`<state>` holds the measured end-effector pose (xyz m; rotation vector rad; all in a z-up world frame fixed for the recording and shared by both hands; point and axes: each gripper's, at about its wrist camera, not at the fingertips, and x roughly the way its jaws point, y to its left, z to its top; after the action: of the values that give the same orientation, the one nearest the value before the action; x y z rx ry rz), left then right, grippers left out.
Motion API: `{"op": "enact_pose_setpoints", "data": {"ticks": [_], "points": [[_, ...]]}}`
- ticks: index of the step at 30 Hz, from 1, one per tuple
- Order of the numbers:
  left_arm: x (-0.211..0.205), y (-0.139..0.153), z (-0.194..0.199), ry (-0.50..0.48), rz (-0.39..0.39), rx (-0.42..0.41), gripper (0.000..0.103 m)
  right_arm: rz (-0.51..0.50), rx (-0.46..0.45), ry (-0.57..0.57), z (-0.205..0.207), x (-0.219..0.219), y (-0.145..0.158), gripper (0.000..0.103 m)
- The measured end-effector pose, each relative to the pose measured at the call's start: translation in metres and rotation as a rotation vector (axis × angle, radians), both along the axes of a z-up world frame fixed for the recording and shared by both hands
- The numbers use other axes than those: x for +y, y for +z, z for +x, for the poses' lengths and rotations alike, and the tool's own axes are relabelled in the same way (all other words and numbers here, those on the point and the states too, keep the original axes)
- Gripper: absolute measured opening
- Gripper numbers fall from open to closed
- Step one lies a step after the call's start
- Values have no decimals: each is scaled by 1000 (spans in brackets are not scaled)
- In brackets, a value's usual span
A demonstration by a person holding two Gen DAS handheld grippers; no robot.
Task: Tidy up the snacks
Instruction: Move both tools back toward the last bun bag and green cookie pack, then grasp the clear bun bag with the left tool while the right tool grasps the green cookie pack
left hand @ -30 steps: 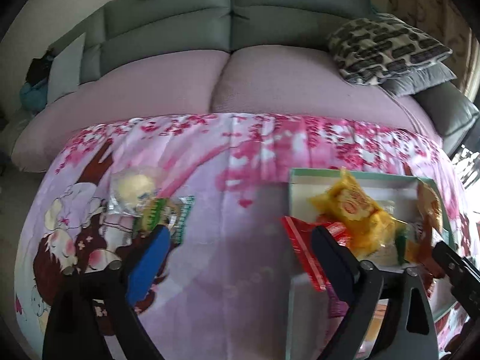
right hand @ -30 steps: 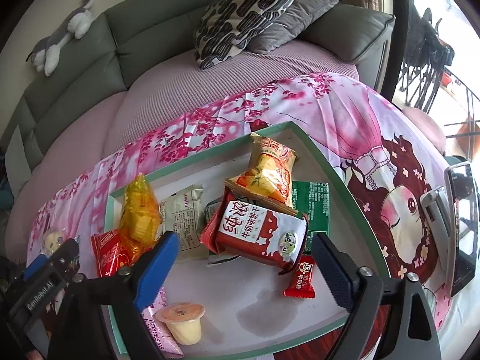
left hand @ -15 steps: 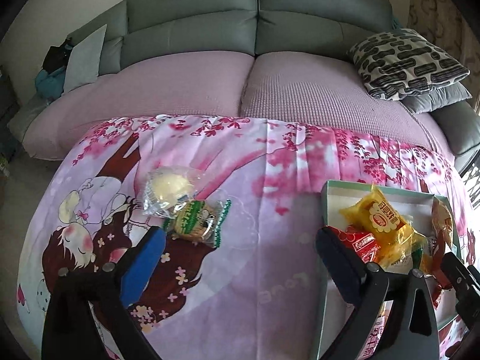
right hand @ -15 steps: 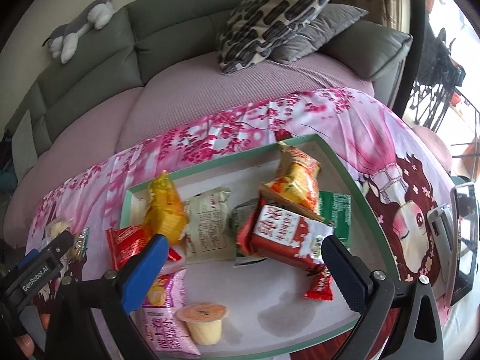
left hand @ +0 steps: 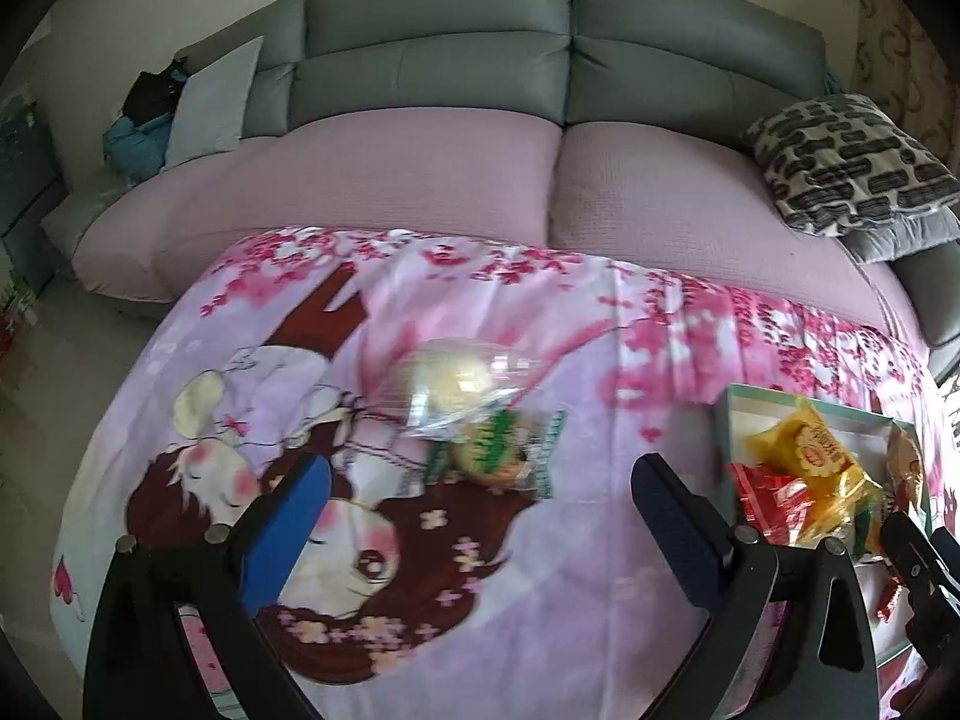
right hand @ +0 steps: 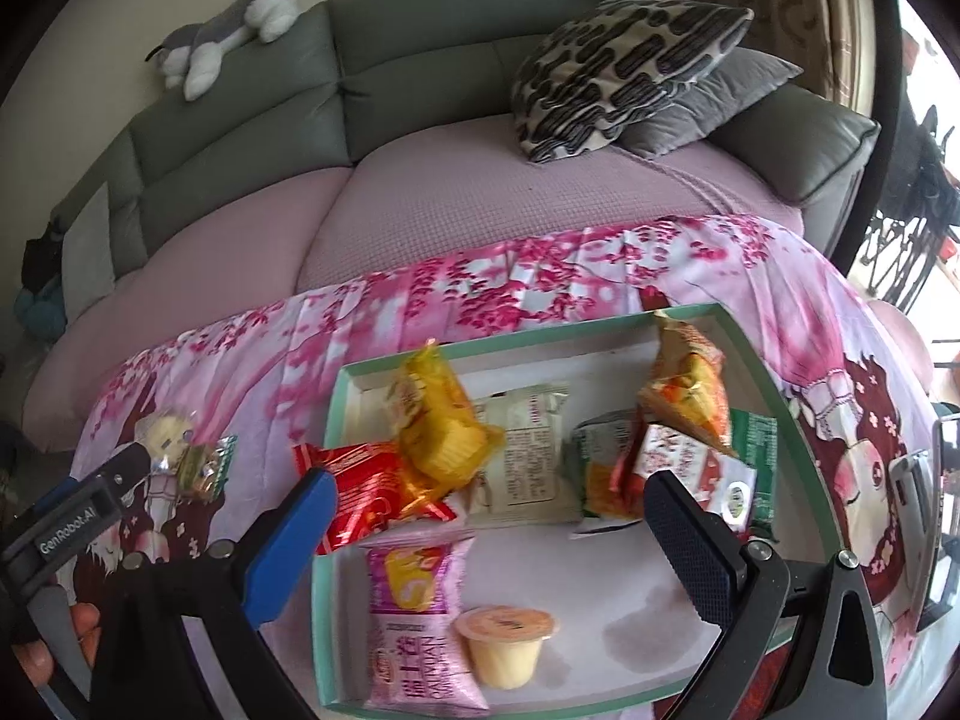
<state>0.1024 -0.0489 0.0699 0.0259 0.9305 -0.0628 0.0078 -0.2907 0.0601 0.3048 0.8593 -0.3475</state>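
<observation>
Pink cloth (left hand: 570,600), snacks (left hand: 480,420) beyond left fingers (left hand: 288,534)

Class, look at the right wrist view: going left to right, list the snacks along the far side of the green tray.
Yellow packet → white packet → orange packet, all in the green tray.

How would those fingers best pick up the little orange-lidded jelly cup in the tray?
Grip the jelly cup across its round side wall, below the wider lid rim, coming from above. It stands upright with bare tray to its right; the pink packet crowds its left.
</observation>
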Motion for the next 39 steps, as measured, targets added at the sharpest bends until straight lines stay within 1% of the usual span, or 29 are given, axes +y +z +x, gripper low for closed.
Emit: {"op": "enact_pose_setpoints", "data": {"ticks": [4,10,15,18,22,24,27,29,30,32,35,37,39], "points": [[28,2,0,58,5,-2,100,-13,7,46,7,17,-1,103],[63,0,0,111,19,10,100,-17,15,111,17,48,-5,103],[95,-3,0,175,-18,15,100,-30,28,177,27,80,-9,103],[106,-6,1,199,-32,9,100,-31,25,220,31,97,-11,103],[116,-13,9,214,-91,5,100,-34,15,303,39,126,-16,103],[115,-17,16,194,-127,-1,100,-39,9,344,46,141,-22,103],[108,-21,26,158,-157,8,100,-17,27,390,58,154,-34,103],[107,-22,34,153,-214,8,100,6,49,412,66,162,-45,103],[108,-25,41,135,-272,25,100,18,57,429,71,166,-50,103],[104,-29,49,89,-319,52,100,31,58,444,78,170,-55,103],[88,-37,61,33,-294,100,100,44,54,455,91,173,-62,103],[81,-43,71,-11,-333,127,100,55,56,454,102,173,-68,103],[74,-47,79,-58,-334,144,100,65,63,456,113,174,-74,103]]}}
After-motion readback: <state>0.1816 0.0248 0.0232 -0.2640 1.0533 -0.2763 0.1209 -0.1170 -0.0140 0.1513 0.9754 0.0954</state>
